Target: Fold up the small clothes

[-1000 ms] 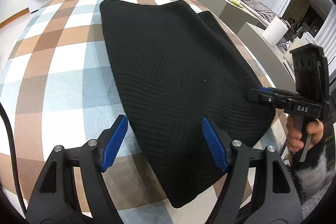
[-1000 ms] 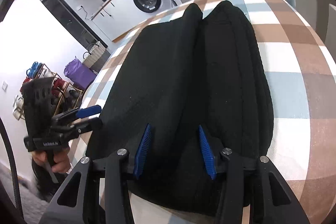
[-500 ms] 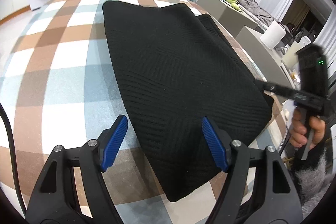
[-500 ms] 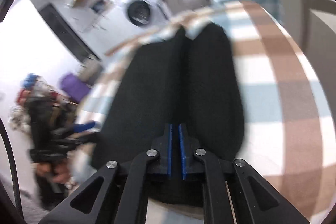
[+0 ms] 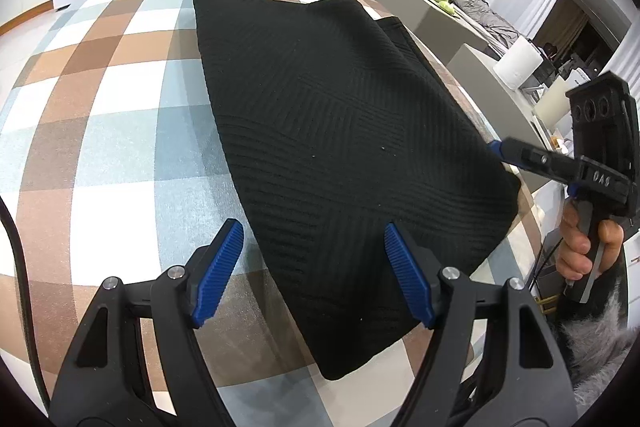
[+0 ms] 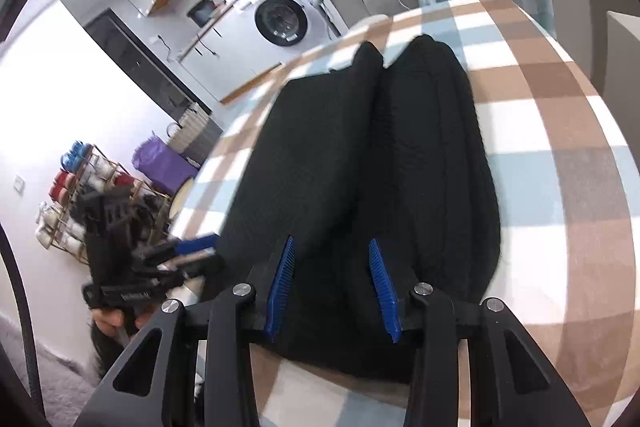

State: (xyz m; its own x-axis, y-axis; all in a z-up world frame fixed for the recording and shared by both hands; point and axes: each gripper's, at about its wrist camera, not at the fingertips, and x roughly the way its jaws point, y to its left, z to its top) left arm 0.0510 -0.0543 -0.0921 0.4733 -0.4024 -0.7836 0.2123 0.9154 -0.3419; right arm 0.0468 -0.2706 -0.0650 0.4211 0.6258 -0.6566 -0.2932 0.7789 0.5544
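Left wrist view, L to R: checked tablecloth [image 5: 100, 115], smooth woven look, brown/white/pale-blue squares, covers the table; on it lies a black knit garment [image 5: 340, 131], ribbed in bands that change direction, folded to a long rough rectangle w/ rounded corners, running from far centre to the near right edge; a second layer peeks out along its far right side. Left gripper [image 5: 314, 273]: black plastic arms, blue ribbed pads; jaws spread wide, nothing pinched; left pad over bare cloth, right pad over the garment's near part; whether they touch the fabric I can't tell; it points steeply down. At the right edge a hand [image 5: 580, 243] wraps the grip of the right gripper [image 5: 500, 149]; its blue tip sits at the garment's right edge; fuzzy grey sleeve [image 5: 592, 339] below the hand.

Right wrist view, L to R: left gripper [image 6: 196, 247] blurred at the garment's left edge, hand under it; garment [image 6: 420, 155] shows as two long padded lobes w/ a crease between, lying lengthwise on the cloth [image 6: 560, 187]. Right gripper [image 6: 332, 285] aims down-forward over the near end; jaws part open, having just been opening; fabric between the pads but not pinched; contact can't be told.
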